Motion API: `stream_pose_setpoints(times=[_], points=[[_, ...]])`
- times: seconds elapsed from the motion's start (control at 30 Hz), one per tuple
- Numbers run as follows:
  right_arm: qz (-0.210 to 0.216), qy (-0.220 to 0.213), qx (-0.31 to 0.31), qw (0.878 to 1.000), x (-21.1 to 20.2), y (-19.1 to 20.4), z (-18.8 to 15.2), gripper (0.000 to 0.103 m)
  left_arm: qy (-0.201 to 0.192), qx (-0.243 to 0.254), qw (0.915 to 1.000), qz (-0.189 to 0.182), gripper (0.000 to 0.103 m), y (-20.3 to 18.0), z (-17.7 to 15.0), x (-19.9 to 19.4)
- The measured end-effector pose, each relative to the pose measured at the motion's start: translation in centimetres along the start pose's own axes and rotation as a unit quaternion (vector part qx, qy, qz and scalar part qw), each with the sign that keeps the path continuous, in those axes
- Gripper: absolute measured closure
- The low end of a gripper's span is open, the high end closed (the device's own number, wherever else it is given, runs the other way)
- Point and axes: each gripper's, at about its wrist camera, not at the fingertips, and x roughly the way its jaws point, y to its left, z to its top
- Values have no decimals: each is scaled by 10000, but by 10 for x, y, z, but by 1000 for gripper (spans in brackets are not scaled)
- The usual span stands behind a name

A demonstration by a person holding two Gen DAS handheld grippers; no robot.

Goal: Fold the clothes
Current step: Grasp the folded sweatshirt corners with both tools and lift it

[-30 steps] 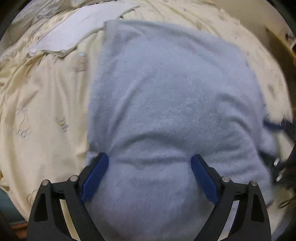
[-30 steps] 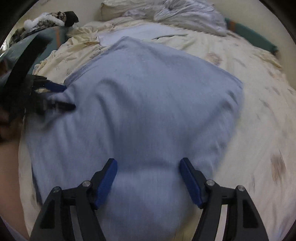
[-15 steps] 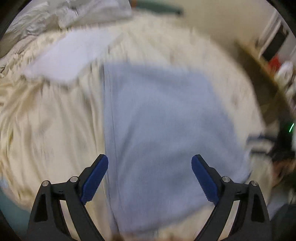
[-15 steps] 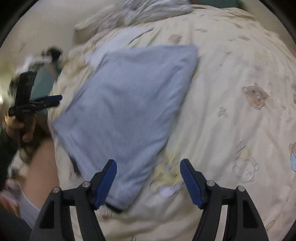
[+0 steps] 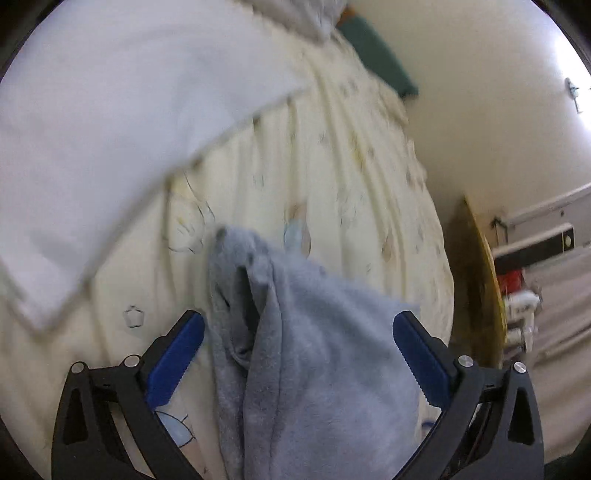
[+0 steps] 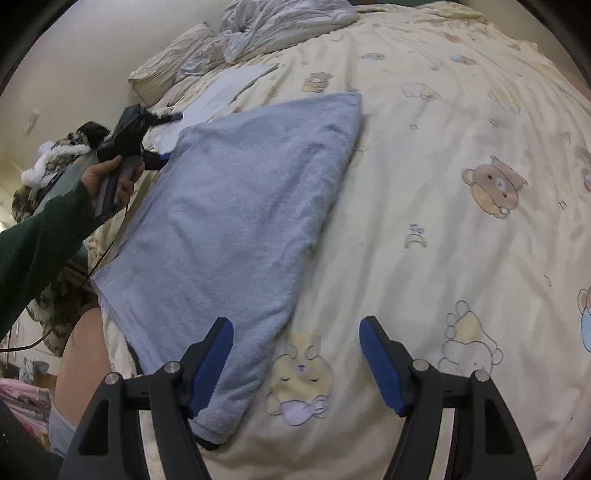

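A folded light-blue fleece garment [image 6: 240, 214] lies flat on the cream cartoon-print bedsheet [image 6: 461, 129]. My right gripper [image 6: 295, 362] hovers open at its near right corner, the left pad over the garment's edge and the right pad over bare sheet. A hand in a green sleeve holds my left gripper [image 6: 166, 138] at the garment's far left corner. In the left wrist view, that corner of the garment [image 5: 303, 332] shows its layered edges between the fingers of my left gripper [image 5: 297, 356]. Those jaws are opening and the pads do not touch the cloth.
A folded white garment [image 5: 110, 129] lies just beyond the blue one, also visible as a white garment [image 6: 225, 88]. A crumpled grey duvet [image 6: 280, 22] and pillow sit at the bed's head. A bare knee [image 6: 85, 350] is at the near left bed edge. A wooden board [image 5: 476, 288] stands past the far side.
Both grippers were over the middle of the blue garment. The left one has swung to its far corner near the white garment. The right one has drawn back to the near right corner.
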Motion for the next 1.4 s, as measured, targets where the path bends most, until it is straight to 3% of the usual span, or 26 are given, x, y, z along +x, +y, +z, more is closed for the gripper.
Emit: stream_pose_setpoints(times=[0.07, 0.13, 0.17, 0.23, 0.3, 0.5, 0.57, 0.7, 0.77, 0.87, 1.07, 1.2, 1.23, 1.27, 1.33, 1.4], points=[[27, -40, 122, 9999, -1, -8, 3, 31, 197, -70, 9996, -171, 1, 7, 1, 12], [68, -74, 252, 9996, -1, -15, 8, 31, 598, -475, 9938, -814, 1, 10, -10, 13], [89, -74, 312, 9994, 1, -17, 10, 31, 914, -585, 9895, -954, 1, 9, -21, 19], [145, -108, 408, 9990, 4, -21, 15, 31, 1500, -602, 9832, -844, 1, 1, -49, 30], [258, -175, 464, 9984, 6, -21, 20, 31, 1600, -688, 9812, -834, 1, -6, -69, 27], [937, -379, 921, 9906, 4, -24, 32, 31, 1811, -1104, 9728, -926, 1, -9, -142, 3], [1300, -349, 1354, 9816, 11, -38, 33, 31, 1839, -1127, 9733, -785, 1, -12, -166, -4], [2239, 45, 2106, 9516, 38, -60, 28, 31, 1817, -986, 9762, -650, 1, -27, -191, -19], [2401, 194, 2246, 9442, 47, -63, 23, 31, 1647, -1008, 9793, -613, 1, -26, -194, -27], [2707, 396, 2341, 9329, 51, -59, 13, 31, 1539, -1395, 9743, -868, 1, -9, -202, -32], [2818, 962, 1905, 9354, 61, -19, -12, 31, 1606, -1372, 9744, -766, 1, -7, -220, -44], [2901, 779, 1955, 9336, 64, -12, -20, 31, 1480, -1306, 9755, -971, 2, -10, -224, -47], [2902, 745, 1982, 9333, 65, -11, -20, 37, 1421, -1191, 9779, -969, 2, -14, -225, -48], [2869, 793, 1982, 9339, 68, -9, -21, 61, 1377, -1083, 9800, -938, 8, -16, -225, -48], [2799, 878, 1987, 9351, 73, -4, -24, 93, 1427, -878, 9839, -623, 33, -20, -226, -46], [2683, 816, 2082, 9370, 75, -5, -31, 93, 1440, -767, 9865, -153, 74, -17, -224, -44]])
